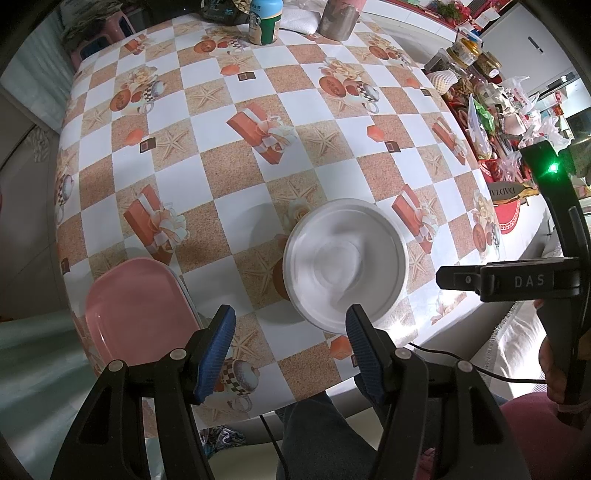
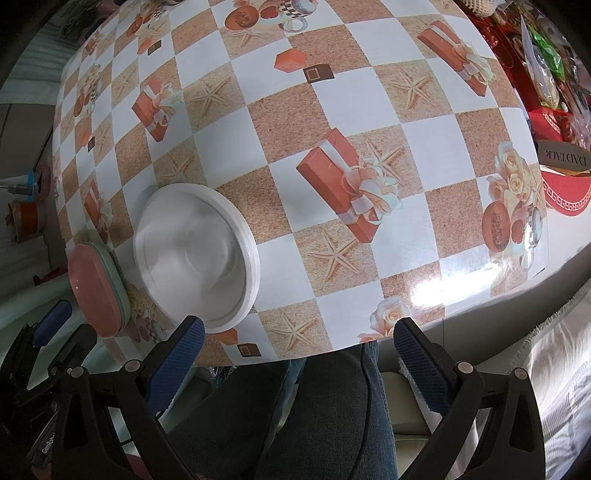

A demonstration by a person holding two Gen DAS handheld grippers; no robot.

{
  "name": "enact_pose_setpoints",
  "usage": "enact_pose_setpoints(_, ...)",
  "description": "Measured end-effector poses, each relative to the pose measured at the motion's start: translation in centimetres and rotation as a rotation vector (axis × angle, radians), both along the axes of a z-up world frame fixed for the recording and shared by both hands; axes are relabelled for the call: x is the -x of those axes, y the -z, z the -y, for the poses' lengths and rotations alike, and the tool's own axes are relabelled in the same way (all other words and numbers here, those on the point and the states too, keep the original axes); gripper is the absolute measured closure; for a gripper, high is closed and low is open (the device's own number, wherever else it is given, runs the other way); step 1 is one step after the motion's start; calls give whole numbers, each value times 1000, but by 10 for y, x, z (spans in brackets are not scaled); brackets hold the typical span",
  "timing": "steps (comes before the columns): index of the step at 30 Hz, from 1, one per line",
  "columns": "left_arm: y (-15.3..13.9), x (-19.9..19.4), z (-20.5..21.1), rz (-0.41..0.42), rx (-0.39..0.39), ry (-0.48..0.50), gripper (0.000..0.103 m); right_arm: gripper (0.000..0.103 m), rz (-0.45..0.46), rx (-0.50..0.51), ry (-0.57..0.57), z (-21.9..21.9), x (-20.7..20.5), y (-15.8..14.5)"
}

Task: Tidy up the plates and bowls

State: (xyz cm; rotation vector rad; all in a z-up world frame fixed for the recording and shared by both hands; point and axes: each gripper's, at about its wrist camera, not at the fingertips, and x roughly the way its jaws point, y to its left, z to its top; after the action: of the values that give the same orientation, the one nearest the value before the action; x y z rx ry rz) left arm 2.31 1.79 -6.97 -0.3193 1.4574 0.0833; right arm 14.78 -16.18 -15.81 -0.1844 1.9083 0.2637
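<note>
A stack of white bowls [image 1: 345,264] stands on the patterned table near its front edge; it also shows in the right wrist view [image 2: 195,254]. A pink plate [image 1: 138,312] lies on a pale green one at the front left corner, also seen in the right wrist view [image 2: 98,290]. My left gripper [image 1: 290,336] is open and empty, just in front of the bowls, its right finger by the rim. My right gripper [image 2: 299,347] is open and empty, held over the table's front edge to the right of the bowls.
The table [image 1: 314,122] has a checked cloth with gift-box prints. A green-labelled jar [image 1: 264,22] and a grey cup [image 1: 338,20] stand at the far edge. Cluttered bags and jars [image 1: 491,107] sit beyond the right edge. The person's legs [image 2: 306,417] are under the front edge.
</note>
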Motion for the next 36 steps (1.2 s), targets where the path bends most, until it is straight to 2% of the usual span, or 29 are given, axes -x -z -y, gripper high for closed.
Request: enact_pose_setpoints(36, 2, 1, 2, -2, 4, -13, 37, 0, 1, 0, 2, 4, -1, 0)
